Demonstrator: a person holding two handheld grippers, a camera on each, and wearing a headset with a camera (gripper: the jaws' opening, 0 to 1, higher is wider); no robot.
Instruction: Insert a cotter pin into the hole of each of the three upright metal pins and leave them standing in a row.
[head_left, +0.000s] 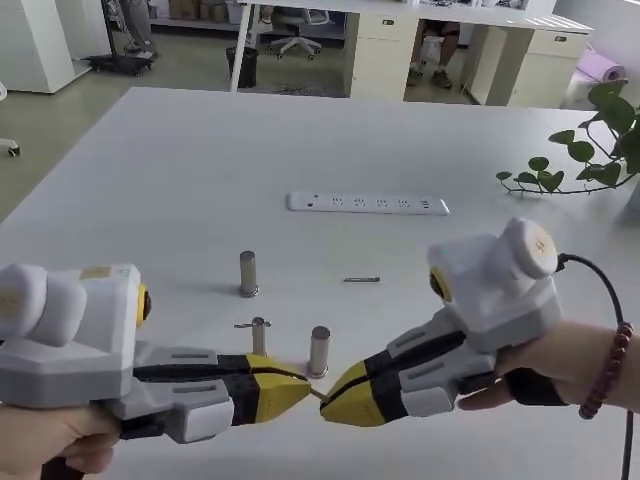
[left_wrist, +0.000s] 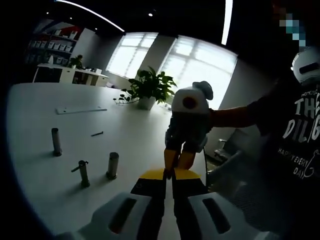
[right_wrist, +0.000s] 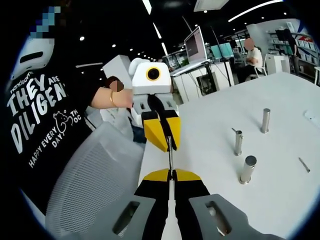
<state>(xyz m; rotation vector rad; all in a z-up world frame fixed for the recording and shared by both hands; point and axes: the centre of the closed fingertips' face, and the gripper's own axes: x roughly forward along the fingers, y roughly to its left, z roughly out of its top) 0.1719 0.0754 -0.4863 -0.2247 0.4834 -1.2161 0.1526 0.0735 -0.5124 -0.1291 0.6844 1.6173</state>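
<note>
Three upright metal pins stand on the white table: a far one, a middle one with a cotter pin through its top, and a near one. Just in front of them, above the table, my left gripper and right gripper meet tip to tip. A thin cotter pin spans between their yellow jaws, and both look shut on its ends. Another cotter pin lies loose further back.
A white power strip lies across the table's middle, well beyond the pins. A potted plant trails over the far right edge. Desks and chairs stand past the table. The person's body is close behind the grippers.
</note>
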